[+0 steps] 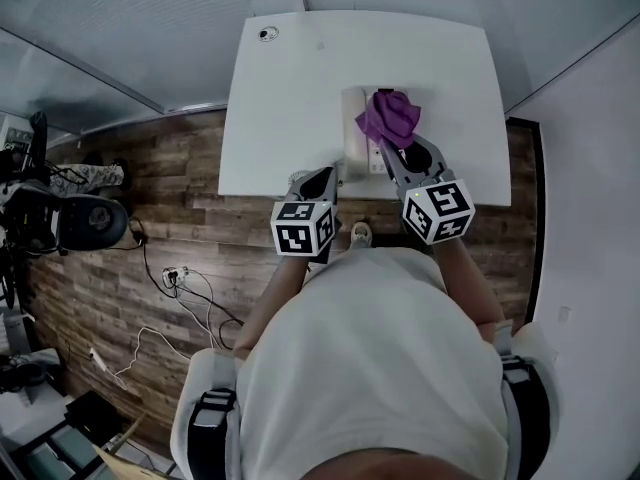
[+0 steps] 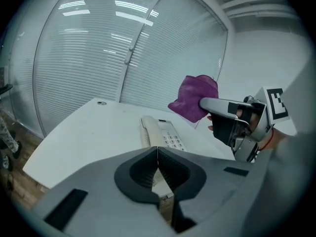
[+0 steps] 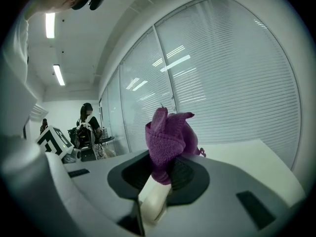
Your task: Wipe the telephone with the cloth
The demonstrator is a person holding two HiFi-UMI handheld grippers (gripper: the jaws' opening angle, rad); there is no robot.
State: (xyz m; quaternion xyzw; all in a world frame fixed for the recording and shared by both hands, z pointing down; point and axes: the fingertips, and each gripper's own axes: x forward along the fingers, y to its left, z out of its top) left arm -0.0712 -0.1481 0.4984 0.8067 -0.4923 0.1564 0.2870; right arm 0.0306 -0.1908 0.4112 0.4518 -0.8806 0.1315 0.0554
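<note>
The pale shirt (image 1: 370, 368) fills the bottom of the head view. Just beyond it, both grippers reach out toward the white table (image 1: 290, 88) at twelve o'clock.

The right gripper (image 1: 395, 148) is clenched on the purple cloth (image 1: 390, 116). Its own view shows the fabric bunched up out of the closed jaws in a loose tuft. The left gripper (image 1: 322, 175) is clamped tight on nothing and hovers at the table's near edge, at about seven o'clock from the phone (image 1: 352, 133).

The phone lies flat near the middle of the table with its handset in the cradle. From overhead, the cloth covers the phone's one o'clock corner. In the left gripper view, though, the cloth hangs above and behind the keypad, apparently clear of it.

As far as the pictures show, the cloth is picked up and brought over the phone. The wiping looks barely started, if at all, and nothing on the phone's surface shows whether any part is clean. Lowering the cloth and passing it over the handset and keypad seem left to do. The empty left gripper could steady the phone.
</note>
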